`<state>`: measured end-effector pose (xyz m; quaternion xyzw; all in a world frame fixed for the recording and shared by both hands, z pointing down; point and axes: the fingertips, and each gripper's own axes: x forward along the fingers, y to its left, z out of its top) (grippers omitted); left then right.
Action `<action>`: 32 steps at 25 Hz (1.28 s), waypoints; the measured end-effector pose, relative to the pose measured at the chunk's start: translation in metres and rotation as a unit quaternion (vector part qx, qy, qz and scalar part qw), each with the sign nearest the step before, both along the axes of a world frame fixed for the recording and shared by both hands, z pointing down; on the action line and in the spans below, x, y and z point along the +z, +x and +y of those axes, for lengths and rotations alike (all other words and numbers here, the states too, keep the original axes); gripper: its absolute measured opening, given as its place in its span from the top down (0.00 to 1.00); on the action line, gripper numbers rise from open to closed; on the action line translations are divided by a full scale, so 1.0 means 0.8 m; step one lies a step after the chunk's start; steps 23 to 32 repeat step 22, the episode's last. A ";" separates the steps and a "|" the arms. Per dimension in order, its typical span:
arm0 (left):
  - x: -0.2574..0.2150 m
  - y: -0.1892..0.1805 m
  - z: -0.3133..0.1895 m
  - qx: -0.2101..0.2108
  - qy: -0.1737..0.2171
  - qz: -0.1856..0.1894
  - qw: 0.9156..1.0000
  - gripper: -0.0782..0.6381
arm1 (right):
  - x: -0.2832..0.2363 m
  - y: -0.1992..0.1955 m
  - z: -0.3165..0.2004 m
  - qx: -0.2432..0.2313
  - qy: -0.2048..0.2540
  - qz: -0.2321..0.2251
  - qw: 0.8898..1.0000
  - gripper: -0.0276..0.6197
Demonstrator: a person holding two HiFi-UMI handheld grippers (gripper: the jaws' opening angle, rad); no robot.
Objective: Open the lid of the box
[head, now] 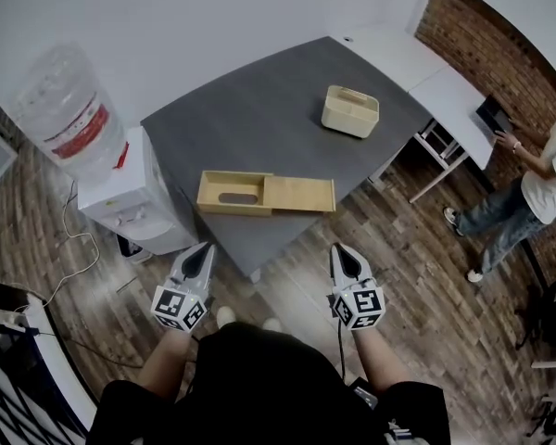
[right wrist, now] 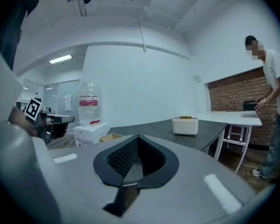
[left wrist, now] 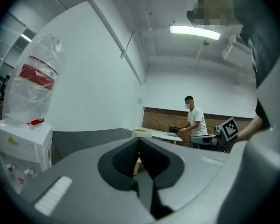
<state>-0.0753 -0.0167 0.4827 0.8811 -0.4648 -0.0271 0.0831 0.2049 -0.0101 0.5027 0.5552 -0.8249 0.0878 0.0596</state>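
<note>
A flat wooden box (head: 232, 194) lies near the front edge of the dark grey table (head: 259, 109). Its sliding lid (head: 300, 195) sticks out to the right, and the tray is open to view. Both grippers hang off the table's near edge, above the floor, apart from the box. My left gripper (head: 197, 259) is shut with nothing in it; its tips (left wrist: 139, 140) meet. My right gripper (head: 346, 259) is shut and empty too, pointing over the table (right wrist: 138, 137). In the right gripper view, the box's corner (right wrist: 111, 137) shows on the left.
A white container with a wooden lid (head: 350, 111) stands further back on the table. A water dispenser (head: 120, 188) with a big bottle sits against the table's left side. White desks (head: 435, 72) and a standing person (head: 537, 184) are to the right. The floor is wood.
</note>
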 end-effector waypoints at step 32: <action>-0.013 -0.054 -0.032 -0.001 0.011 0.014 1.000 0.89 | -0.007 -0.041 -0.023 0.009 0.004 -0.003 1.000 0.95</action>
